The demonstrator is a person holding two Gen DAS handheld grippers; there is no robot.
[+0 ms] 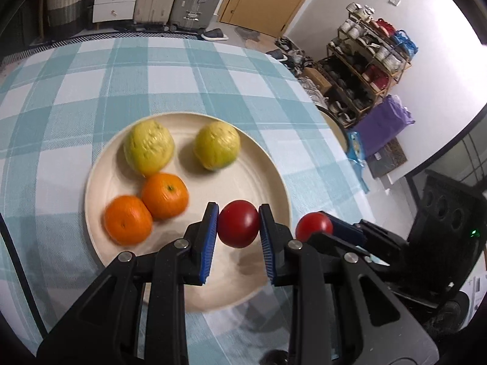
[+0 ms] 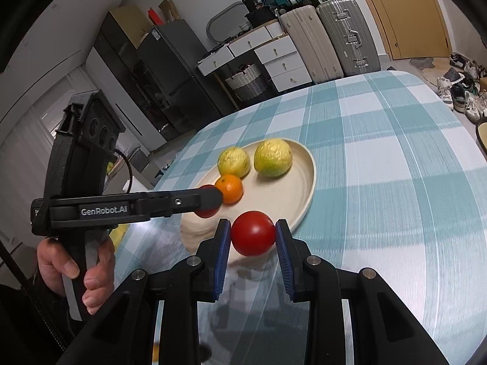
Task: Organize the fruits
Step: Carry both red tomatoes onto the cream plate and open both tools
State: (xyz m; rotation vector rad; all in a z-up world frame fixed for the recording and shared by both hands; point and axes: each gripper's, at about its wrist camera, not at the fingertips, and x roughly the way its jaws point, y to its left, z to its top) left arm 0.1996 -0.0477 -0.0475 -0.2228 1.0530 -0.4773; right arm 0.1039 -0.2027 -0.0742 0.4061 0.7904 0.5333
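- Left wrist view: the left gripper holds a red tomato clamped between its blue fingers, above the near rim of the cream plate. The plate sits on the checked worktop, nearer its right edge, and carries two yellow-green guavas at the far side and two oranges at the near left. The right gripper enters from the right with a second tomato pinched, just outside the plate's right rim.
- Right wrist view: the right gripper grips its tomato just short of the plate's near rim; the left gripper, held by a hand, reaches over the plate.
- Judgement: the step is delivering the tomatoes; next, each should lower onto bare plate floor clear of the oranges, then let go.
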